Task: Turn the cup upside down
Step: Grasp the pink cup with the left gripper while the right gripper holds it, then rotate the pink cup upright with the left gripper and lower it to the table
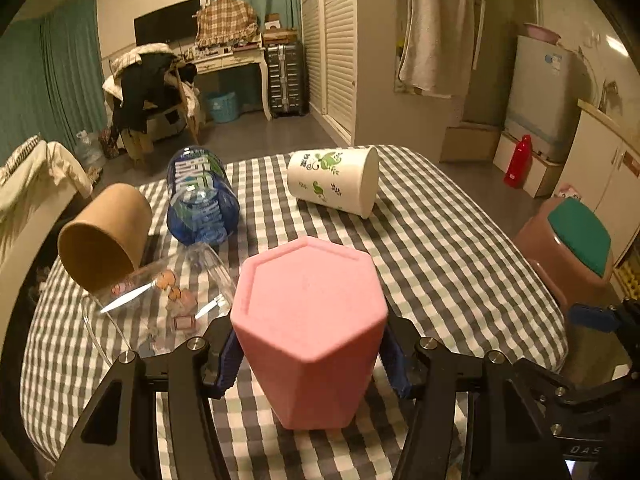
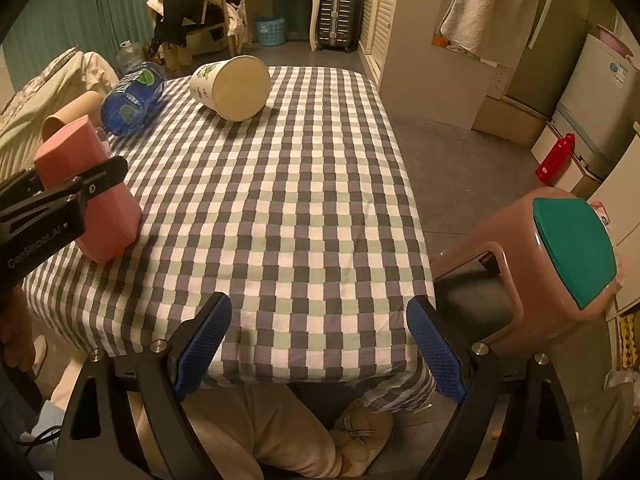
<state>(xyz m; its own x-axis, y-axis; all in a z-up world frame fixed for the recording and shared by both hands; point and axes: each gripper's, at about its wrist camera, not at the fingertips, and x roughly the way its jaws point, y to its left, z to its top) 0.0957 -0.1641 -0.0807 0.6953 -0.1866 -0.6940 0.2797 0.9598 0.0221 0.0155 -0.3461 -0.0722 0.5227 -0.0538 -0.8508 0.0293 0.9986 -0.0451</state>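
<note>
Your left gripper (image 1: 310, 356) is clenched on the pink cup (image 1: 310, 320), which stands base-up near the table's (image 2: 280, 200) left front edge, so the flip looks done and only letting go remains. Your right gripper (image 2: 320, 344) hangs spread and empty off the front edge, out of the way.

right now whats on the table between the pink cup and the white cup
Nothing: only bare checkered tablecloth lies between the pink cup and the white cup, clearest in the right wrist view.

Teal curtains (image 1: 48, 80), gray floor (image 2: 460, 152) (dim rm).
</note>
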